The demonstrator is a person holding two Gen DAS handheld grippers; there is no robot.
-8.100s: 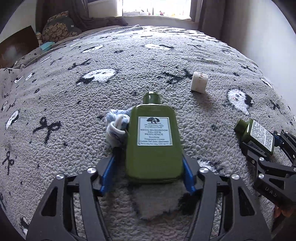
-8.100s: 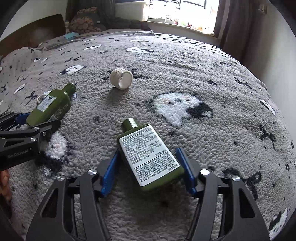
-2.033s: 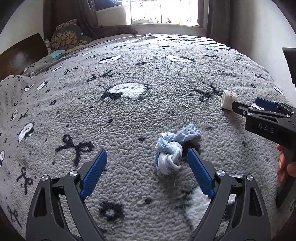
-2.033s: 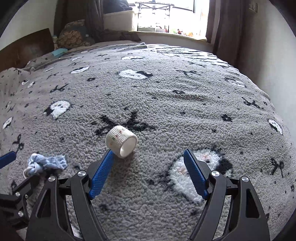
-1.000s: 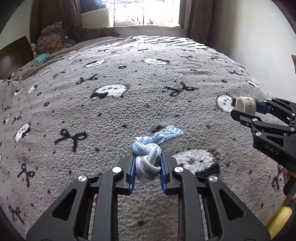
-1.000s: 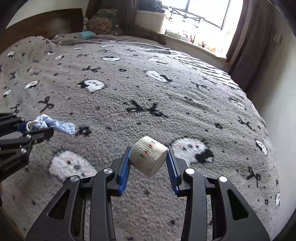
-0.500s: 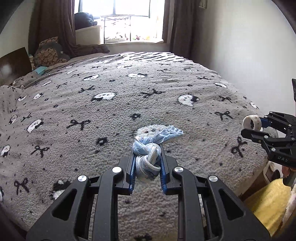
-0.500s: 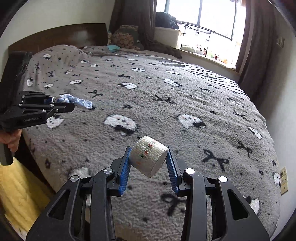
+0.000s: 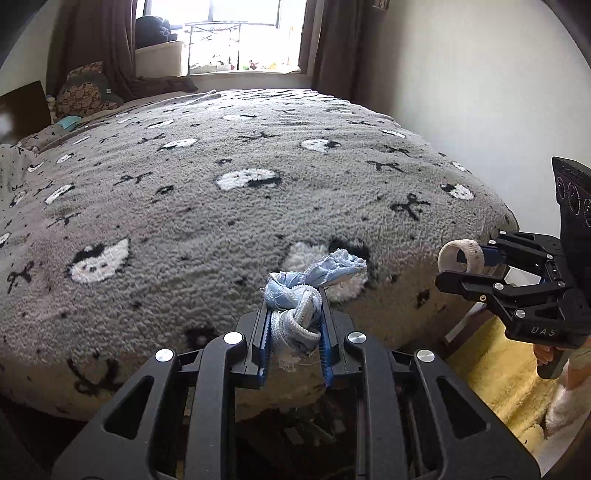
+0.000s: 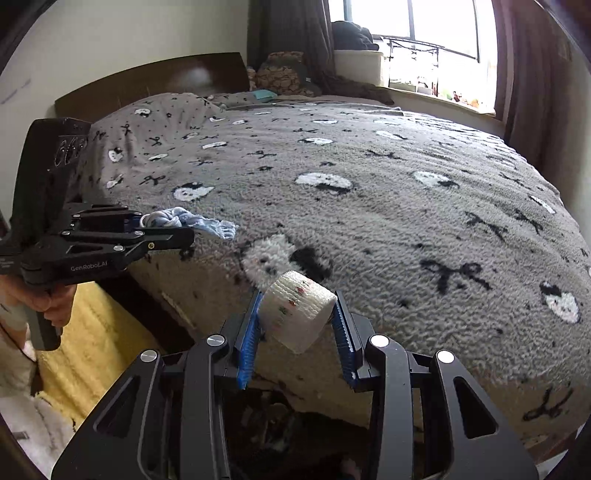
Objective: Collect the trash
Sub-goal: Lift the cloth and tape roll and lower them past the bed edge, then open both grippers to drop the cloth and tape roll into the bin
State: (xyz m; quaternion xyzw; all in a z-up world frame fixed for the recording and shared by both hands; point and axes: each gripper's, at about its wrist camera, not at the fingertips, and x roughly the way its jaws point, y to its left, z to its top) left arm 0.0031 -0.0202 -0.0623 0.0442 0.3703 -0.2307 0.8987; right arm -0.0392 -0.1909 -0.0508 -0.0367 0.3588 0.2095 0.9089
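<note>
My left gripper [image 9: 293,325] is shut on a knotted light-blue and white cloth scrap [image 9: 308,286], held in the air past the bed's near edge. In the right wrist view the same left gripper [image 10: 173,230] shows at the left with the cloth scrap [image 10: 195,223] sticking out of it. My right gripper [image 10: 297,321] is shut on a white tape roll [image 10: 295,310] with small red and green marks. The right gripper [image 9: 476,264] also appears at the right of the left wrist view, with the tape roll [image 9: 460,254] between its fingers.
A bed with a grey fleece blanket [image 9: 240,206] patterned with white faces and black bows fills both views. A yellow rug [image 10: 92,354] lies on the floor beside it. A dark headboard [image 10: 147,85], pillows and a window [image 9: 229,33] stand at the far end. A hand [image 10: 48,302] holds the left gripper's handle.
Both grippers have drawn back from the middle of the bed to beyond its near edge, each keeping its object. The floor and yellow rug have come into view.
</note>
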